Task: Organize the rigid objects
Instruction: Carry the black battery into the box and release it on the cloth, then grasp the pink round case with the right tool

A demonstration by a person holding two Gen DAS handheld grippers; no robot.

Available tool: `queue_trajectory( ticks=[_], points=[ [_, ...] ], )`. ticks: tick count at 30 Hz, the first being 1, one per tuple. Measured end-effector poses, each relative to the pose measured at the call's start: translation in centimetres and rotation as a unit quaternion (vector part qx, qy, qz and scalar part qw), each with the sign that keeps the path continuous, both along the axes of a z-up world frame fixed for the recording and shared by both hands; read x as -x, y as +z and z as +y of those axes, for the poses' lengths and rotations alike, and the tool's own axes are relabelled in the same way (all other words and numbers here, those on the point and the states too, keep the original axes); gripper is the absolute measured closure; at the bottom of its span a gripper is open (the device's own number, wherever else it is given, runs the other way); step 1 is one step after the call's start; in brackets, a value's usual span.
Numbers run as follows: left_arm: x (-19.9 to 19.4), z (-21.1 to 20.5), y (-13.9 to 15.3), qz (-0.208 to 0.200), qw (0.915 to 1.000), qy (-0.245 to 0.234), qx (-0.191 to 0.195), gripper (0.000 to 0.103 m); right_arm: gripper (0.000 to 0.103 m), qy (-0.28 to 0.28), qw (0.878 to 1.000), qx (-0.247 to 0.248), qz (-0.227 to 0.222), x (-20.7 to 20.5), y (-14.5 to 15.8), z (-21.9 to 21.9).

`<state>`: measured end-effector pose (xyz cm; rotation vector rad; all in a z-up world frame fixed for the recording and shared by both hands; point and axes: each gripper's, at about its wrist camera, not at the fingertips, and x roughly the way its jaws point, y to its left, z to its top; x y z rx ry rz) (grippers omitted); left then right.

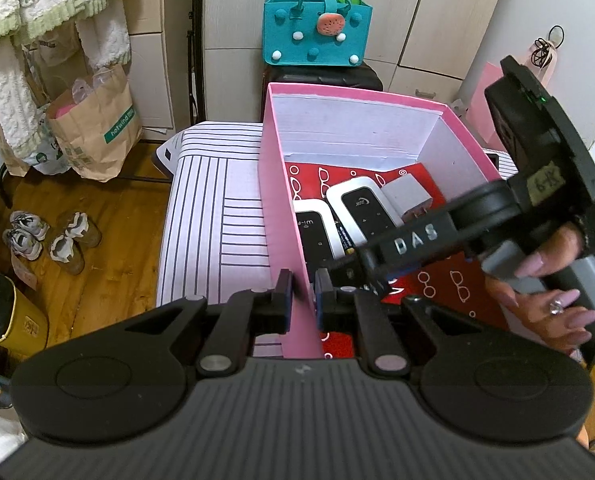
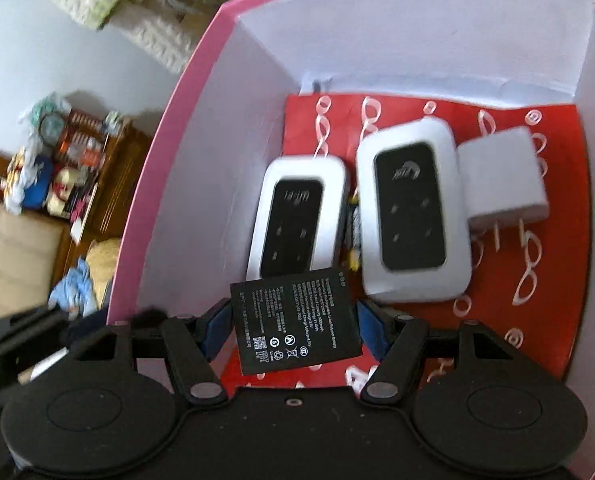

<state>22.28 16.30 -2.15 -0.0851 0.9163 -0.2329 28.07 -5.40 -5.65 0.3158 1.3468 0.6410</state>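
My left claw [image 1: 302,292] is clenched on the near wall of the pink box [image 1: 275,184]. My right claw [image 2: 293,326] grips a flat black battery [image 2: 295,320] by its edges, low inside the box over the red liner [image 2: 557,240]. Just beyond lie two white routers [image 2: 297,220] side by side, a small battery [image 2: 353,228] wedged between them, and a grey charger [image 2: 501,176] touching the right one. Farther off, a teal bag [image 1: 317,32] stands behind the box.

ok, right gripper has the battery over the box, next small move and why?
Probably lower a bit and open the right gripper: the battery it holds already hangs inside the pink box, above red lining just short of the two routers. Left gripper clamps the wall.
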Motion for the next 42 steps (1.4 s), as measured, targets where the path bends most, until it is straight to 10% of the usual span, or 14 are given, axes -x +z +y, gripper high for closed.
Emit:
queue_trajectory(
  ticks=[7, 21, 30, 42],
  points=[
    [-0.1, -0.1, 0.0, 0.001, 1.0, 0.0, -0.001, 0.093, 0.032, 0.008, 0.995, 0.063, -0.076, 0.9, 1.9, -0.1],
    [-0.1, -0.1, -0.1, 0.006, 1.0, -0.001, -0.002, 0.093, 0.03, -0.034, 0.965, -0.003, -0.259, 9.2, 10.8, -12.5],
    [0.4, -0.4, 0.4, 0.013, 0.9998, -0.002, -0.012, 0.093, 0.029, -0.088, 0.923, 0.085, -0.364, 12.1, 6.7, -19.3],
    [1.4, -1.3, 0.6, 0.014, 0.9991, 0.001, -0.04, 0.093, 0.025, -0.098, 0.917, 0.137, -0.362, 10.7, 0.0, -21.1]
  ],
)
